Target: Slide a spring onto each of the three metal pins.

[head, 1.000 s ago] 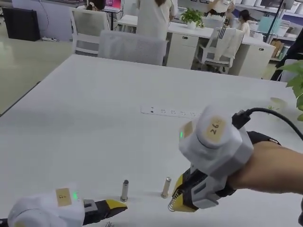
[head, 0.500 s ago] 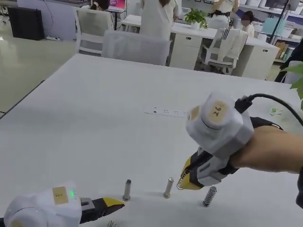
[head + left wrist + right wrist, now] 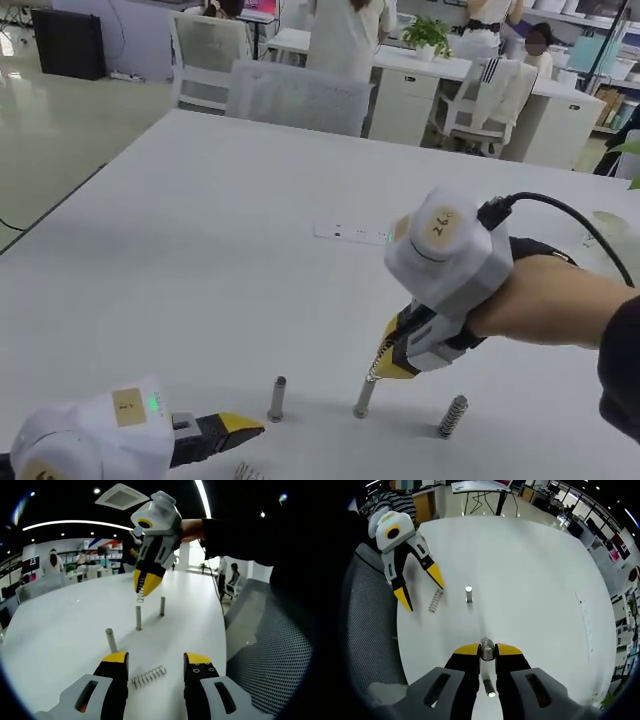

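Where the white bench (image 3: 200, 250) nears its front edge, the left gripper (image 3: 156, 658) sits low with its fingers spread wide, and a loose spring (image 3: 148, 676) lies just before them. To the right stand a bare pin (image 3: 277, 398), then a middle pin (image 3: 364, 397) under the right gripper (image 3: 385, 369), whose fingers pinch a spring (image 3: 487, 652), then a spring-covered pin (image 3: 452, 416). Bare bench stretches beyond.

Left pin (image 3: 277, 398) & mid pin (image 3: 364, 398): bare metal, upright. Held spring (image 3: 379, 360), pinched in right gripper (image 3: 383, 371), sits just above mid pin's top. Right pin (image 3: 458, 401) upright w/ fitted spring (image 3: 450, 420) on it. Loose spring (image 3: 148, 676) lies flat nr left pin.
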The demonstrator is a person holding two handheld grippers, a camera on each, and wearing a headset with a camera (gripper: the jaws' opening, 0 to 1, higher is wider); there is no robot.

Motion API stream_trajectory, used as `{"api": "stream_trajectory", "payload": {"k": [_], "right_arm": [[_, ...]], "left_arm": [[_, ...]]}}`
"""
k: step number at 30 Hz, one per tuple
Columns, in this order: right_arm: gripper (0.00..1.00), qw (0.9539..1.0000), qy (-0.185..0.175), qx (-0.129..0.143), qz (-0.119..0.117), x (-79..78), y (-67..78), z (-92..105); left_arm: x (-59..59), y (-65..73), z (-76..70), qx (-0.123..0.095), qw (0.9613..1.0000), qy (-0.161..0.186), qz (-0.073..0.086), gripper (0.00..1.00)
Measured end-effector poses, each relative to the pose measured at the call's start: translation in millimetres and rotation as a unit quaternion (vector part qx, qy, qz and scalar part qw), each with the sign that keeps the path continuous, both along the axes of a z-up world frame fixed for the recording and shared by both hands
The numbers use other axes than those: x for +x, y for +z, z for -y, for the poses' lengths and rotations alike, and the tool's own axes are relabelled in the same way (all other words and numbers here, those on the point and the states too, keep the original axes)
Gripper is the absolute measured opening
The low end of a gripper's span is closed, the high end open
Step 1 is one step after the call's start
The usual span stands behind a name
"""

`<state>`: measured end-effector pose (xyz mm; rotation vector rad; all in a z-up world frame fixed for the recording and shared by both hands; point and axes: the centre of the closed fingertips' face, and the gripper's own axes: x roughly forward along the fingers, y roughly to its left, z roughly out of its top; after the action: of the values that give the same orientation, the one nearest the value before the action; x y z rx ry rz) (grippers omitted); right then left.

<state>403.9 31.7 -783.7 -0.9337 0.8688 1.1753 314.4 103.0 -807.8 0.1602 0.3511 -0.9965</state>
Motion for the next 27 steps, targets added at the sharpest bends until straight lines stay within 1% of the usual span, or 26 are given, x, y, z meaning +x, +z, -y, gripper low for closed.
{"api": "stream_trajectory", "payload": {"k": [6, 19, 24, 27], "right_arm": [[0.08, 1.0000, -0.003, -0.001, -0.008, 1.3, -5.2, 0.2], [0.08, 0.9998, -0.007, -0.004, -0.017, 3.5, -13.4, -3.2], [0.08, 0.9996, -0.008, -0.009, -0.026, 4.4, -21.6, -4.2], [0.08, 0.9993, -0.011, -0.012, -0.034, 5.2, -29.6, -4.4]], "left_arm": [[1.0, -1.6, -0.3, 0.001, 1.0000, 0.000, -0.001, 0.37], [1.2, -2.5, -3.5, 0.001, 1.0000, 0.001, -0.002, 0.35], [1.3, -2.7, -3.6, 0.002, 1.0000, 0.000, -0.003, 0.35], [1.4, -2.8, -3.5, 0.002, 1.0000, 0.000, -0.003, 0.35]]}}
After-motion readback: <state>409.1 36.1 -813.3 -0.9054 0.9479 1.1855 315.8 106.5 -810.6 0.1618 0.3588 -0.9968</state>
